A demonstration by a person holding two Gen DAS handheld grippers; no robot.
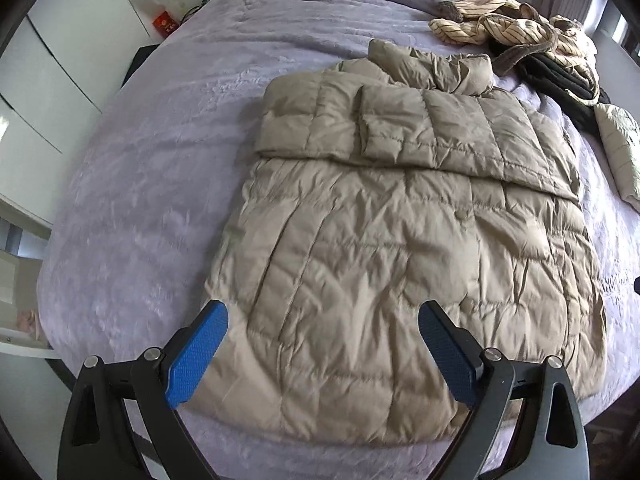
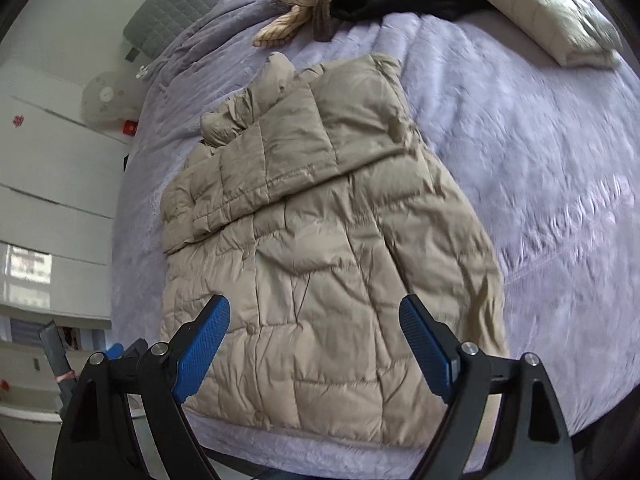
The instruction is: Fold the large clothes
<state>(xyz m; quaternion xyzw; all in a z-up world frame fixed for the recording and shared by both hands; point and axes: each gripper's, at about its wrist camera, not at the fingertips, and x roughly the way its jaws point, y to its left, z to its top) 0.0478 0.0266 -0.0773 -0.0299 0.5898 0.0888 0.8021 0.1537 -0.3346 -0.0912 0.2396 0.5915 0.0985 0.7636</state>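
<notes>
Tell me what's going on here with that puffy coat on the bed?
A person holding a gripper in each hand is folding a beige quilted puffer jacket laid on a lavender fleece bedspread. Its sleeves are already folded across the upper body. Both the left gripper and the right gripper are open above the jacket's hem end, gripping nothing. A striped cream garment, a black garment and a pale quilted item lie farther up the bed.

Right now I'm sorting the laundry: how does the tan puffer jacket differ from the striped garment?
The tan puffer jacket is plain, quilted and lies flat with its sleeves folded across; the striped garment is pinstriped, thin and crumpled in a heap. The jacket lies near the bed's edge, the striped one farther back. Both rest on the lavender blanket.
</notes>
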